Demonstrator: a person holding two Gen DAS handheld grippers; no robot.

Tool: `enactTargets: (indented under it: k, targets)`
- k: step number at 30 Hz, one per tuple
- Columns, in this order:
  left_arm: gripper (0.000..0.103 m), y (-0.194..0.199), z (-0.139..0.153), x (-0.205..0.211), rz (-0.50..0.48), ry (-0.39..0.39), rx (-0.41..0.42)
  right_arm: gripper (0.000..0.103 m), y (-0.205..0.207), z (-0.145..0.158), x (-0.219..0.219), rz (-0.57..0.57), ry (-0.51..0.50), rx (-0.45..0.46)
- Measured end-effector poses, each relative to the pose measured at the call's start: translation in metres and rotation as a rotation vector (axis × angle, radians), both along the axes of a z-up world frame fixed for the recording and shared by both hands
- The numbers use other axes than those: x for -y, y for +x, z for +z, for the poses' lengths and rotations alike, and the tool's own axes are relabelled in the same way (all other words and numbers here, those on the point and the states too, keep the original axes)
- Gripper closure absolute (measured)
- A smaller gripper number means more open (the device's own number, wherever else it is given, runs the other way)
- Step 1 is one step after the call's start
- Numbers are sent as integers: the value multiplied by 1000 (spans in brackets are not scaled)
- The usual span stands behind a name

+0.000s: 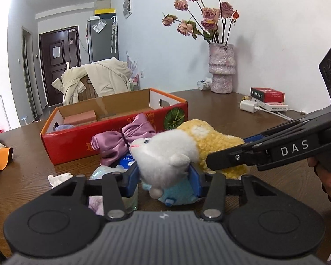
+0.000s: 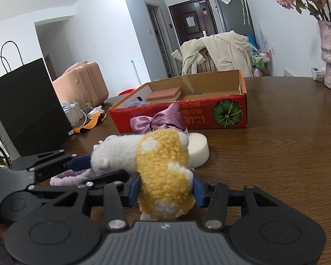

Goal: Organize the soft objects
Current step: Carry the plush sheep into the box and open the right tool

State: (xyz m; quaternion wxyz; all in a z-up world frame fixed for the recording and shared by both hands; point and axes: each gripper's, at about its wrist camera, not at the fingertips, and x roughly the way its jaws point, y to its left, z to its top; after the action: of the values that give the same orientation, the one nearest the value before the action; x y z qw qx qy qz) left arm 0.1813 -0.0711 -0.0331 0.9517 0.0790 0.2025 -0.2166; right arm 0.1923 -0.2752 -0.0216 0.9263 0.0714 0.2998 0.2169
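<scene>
Both tongs clamped on one plush toy [image 1: 165,152] above the brown worktop [image 1: 209,103]. Left tongs [image 1: 164,180] squeezing its white head and blue front; right tongs [image 2: 165,190] pinching its yellow woolly back. Just behind, purple satin bow [image 2: 158,119] touching the red cardboard box [image 2: 209,114]; white round sponge [image 2: 198,152] beside the plush.

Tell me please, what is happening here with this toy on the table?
A person holds a claw in each hand, and both grip the same plush toy. The left claw is closed on its white head end, the right claw on its yellow woolly body. The toy is beside a purple satin bow and a white round sponge, in front of the open red cardboard box on the wooden table. The box already holds a pink block.
</scene>
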Motion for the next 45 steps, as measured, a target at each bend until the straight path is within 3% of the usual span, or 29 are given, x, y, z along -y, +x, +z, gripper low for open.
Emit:
enactTargets:
  k: [13, 20, 24, 30, 37, 42, 45]
  targets:
    - [56, -20, 54, 3, -72, -53, 62, 56, -46, 58, 11, -23, -21, 118]
    - [56, 21, 75, 4, -92, -86, 4, 56, -26, 75, 12, -33, -35, 137]
    - [56, 78, 89, 7, -114, -85, -35, 56, 18, 90, 16, -48, -30, 121]
    - [55, 199, 96, 25, -117, -56, -108, 56, 131, 103, 19, -89, -41, 56]
    - [54, 332, 63, 27, -81, -80, -252, 58, 269, 80, 16, -152, -30, -53]
    - [54, 394, 24, 28, -54, -57, -346, 59, 336, 49, 2, -199, -95, -121]
    - [55, 411, 4, 25, -17, -59, -417, 60, 356, 29, -6, -235, -130, -151]
